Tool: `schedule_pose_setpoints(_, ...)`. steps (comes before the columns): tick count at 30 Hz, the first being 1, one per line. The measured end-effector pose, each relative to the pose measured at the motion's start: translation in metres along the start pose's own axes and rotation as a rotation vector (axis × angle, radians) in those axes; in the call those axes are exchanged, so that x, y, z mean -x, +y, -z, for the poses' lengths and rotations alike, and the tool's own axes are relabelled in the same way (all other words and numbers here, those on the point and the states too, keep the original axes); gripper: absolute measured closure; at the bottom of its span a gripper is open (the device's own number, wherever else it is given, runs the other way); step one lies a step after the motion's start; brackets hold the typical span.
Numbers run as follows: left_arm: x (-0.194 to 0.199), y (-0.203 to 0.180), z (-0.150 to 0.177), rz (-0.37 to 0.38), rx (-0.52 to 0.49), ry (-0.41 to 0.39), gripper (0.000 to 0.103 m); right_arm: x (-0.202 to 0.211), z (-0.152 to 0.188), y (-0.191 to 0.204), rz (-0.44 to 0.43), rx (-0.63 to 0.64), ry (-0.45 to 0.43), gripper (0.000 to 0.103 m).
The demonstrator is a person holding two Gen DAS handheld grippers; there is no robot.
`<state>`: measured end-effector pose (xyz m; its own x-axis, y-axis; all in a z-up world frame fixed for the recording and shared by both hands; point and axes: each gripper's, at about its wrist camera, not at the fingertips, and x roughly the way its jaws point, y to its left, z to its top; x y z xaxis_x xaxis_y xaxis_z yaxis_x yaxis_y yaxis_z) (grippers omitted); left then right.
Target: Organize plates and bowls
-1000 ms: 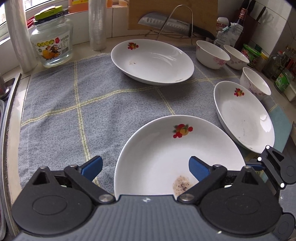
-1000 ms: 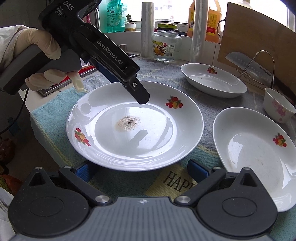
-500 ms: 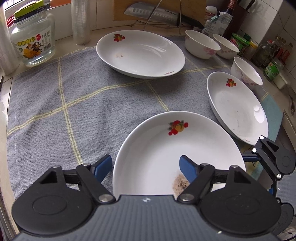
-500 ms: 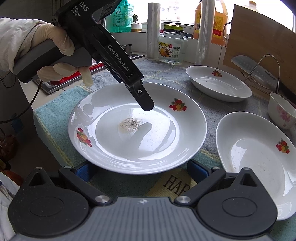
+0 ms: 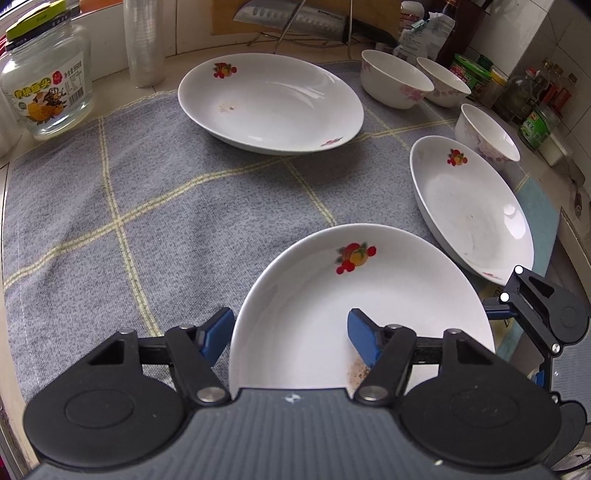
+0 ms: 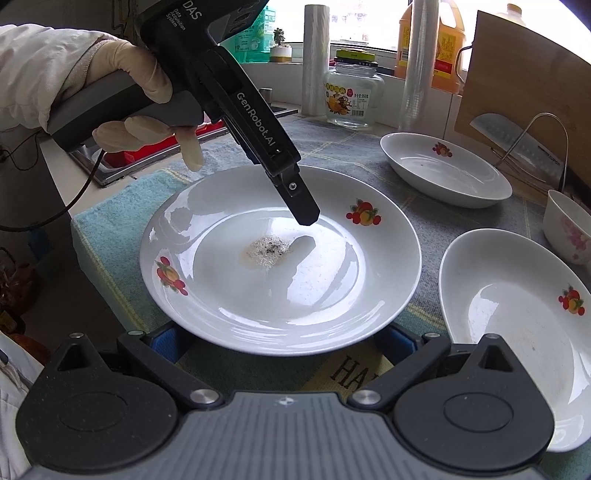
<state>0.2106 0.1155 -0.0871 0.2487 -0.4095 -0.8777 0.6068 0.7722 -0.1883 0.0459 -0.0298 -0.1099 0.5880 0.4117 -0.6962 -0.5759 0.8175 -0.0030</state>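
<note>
Dirty plate (image 6: 280, 258) sitting on grey cloth (image 5: 147, 206) on worktop. Left gripper (image 5: 291, 332) fingers just been closing around plate rim, not squeezing yet. Right gripper (image 6: 280, 341) fingers staying released near plate's edge.

home kitchen counter, knife (image 5: 295, 20), oil jug (image 6: 439, 48), sink (image 6: 122, 162)

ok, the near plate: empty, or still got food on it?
Nearly empty: the near plate holds only a small patch of brownish, speckled residue at its centre.
</note>
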Motion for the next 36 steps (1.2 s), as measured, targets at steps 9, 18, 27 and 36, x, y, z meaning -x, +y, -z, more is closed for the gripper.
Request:
schedule_pose_setpoints(9, -0.003, 0.0, -0.004, 0.009, -0.023, -0.003, 0.039, -0.003, -0.003, 0.0, -0.014, 0.007, 0.01, 0.0)
schedule_pose_setpoints(18, -0.003, -0.002, -0.005, 0.007, -0.039, -0.006, 0.046, -0.003, -0.008, 0.0, -0.011, 0.003, 0.032, 0.0)
schedule_pose_setpoints(27, 0.004, -0.001, 0.0, -0.004, -0.037, -0.012, 0.046, -0.003, -0.014, 0.003, -0.004, 0.001, 0.043, 0.0)
schedule_pose_setpoints(36, 0.021, 0.008, 0.006, -0.017, -0.01, -0.051, 0.046, -0.005, -0.025, 0.004, -0.014, 0.014, 0.038, 0.0)
